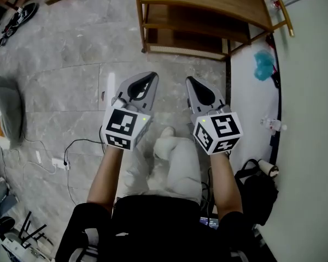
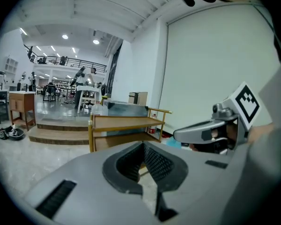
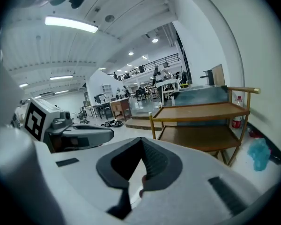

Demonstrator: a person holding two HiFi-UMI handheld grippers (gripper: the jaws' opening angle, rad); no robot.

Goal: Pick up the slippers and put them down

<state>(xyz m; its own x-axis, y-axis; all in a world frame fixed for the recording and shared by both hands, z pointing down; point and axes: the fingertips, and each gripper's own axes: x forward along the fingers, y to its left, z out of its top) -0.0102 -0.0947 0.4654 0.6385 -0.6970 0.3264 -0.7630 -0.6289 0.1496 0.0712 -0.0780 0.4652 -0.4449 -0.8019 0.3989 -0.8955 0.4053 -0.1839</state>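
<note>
A wooden rack [image 1: 208,15] stood at the far edge of the floor [image 1: 71,81]. The left gripper [image 1: 151,77] and right gripper [image 1: 190,81] were shut tight, holding nothing. No slippers showed; they would likely be soft and light, best pinched at the rim.

Two grippers are showing, the left gripper [image 1: 152,75] and the right gripper [image 1: 189,79]. One shelf [image 1: 208,10], one teal bag [image 1: 264,64] and one black bag [image 1: 257,192] are sitting nearby.
</note>
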